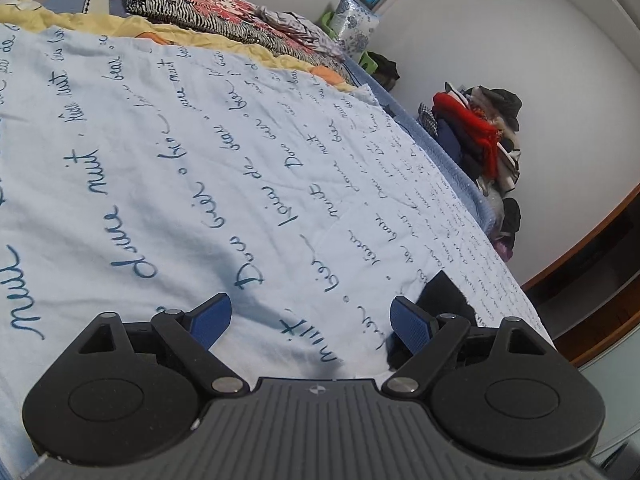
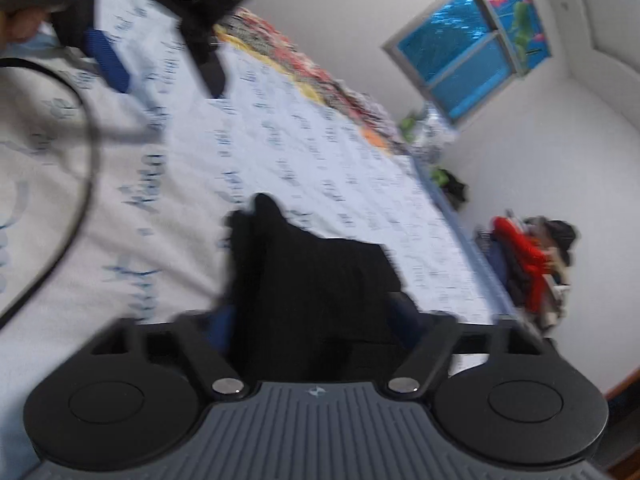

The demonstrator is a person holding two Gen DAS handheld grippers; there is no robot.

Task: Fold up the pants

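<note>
Left tongs [image 1: 310, 322] gape over the script-printed sheet [image 1: 168, 168], ribbed blue pads bare. Right tongs [image 2: 316, 320] straddle the limp black pants [image 2: 312, 280], grip unclear through blur. Bed edge at three o'clock; open sheet toward twelve.

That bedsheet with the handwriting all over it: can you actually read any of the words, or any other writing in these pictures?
"nuit" on the white sheet, in blue script, near the left.
"douce" on the sheet, below it.
"Doux" on the sheet, toward the middle.
"de" on the sheet.
The remaining script shrinks toward the far edge and cannot be read.
The right wrist view is too blurred to read.
No brand or number shows.
</note>
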